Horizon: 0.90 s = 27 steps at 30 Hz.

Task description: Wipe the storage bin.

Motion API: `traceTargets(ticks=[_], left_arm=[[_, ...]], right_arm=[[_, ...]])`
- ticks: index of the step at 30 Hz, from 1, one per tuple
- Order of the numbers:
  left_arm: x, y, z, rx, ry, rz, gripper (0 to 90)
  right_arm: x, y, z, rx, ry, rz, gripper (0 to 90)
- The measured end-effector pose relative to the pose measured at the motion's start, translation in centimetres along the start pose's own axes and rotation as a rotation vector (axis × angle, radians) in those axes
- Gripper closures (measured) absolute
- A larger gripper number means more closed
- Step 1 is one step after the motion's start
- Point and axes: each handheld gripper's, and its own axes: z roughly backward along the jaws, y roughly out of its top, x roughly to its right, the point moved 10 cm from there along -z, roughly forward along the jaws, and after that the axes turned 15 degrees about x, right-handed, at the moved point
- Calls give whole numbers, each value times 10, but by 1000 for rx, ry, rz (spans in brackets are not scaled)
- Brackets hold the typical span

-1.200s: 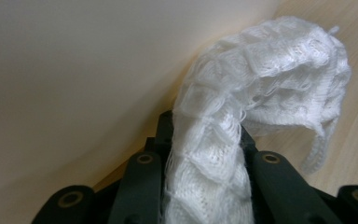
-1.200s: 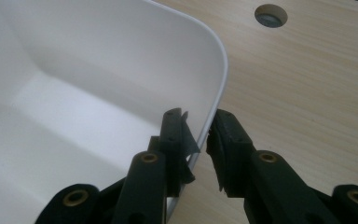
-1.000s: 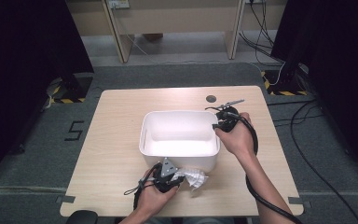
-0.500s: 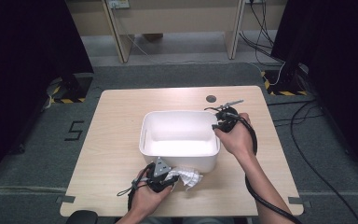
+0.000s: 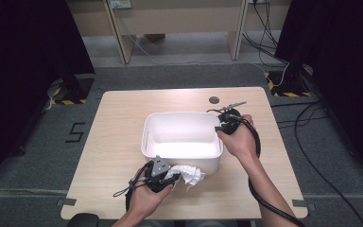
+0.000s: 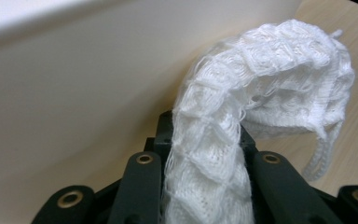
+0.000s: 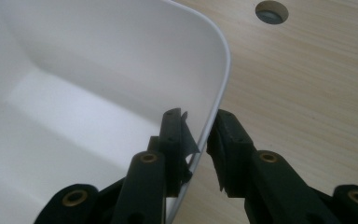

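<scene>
Your left gripper [image 5: 169, 177] pinches a white knitted cloth [image 6: 242, 116] between its jaws, which are pressed onto the fabric, part closed; the cloth arches up and droops over beside the near wall of the white tub [image 5: 147, 142], at the table's [image 5: 113, 123] front edge. Your right gripper [image 7: 200, 140] clamps the tub's right rim, one jaw inside the wall, the other outside, both pads pressing on the thin plastic
</scene>
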Motion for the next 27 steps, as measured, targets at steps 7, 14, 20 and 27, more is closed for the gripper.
traceTargets(ticks=[7, 14, 20, 27], left_arm=[[1, 18, 7, 31, -2, 3, 719], [0, 21, 9, 41, -3, 4, 719], [1, 21, 10, 40, -5, 3, 718], [1, 24, 12, 45, -7, -1, 718]], right_arm=[[-1, -4, -2, -18, 4, 1, 738], [-1, -7, -6, -22, 5, 5, 737], [-2, -6, -5, -29, 9, -7, 731], [-1, 3, 3, -2, 16, -10, 752]])
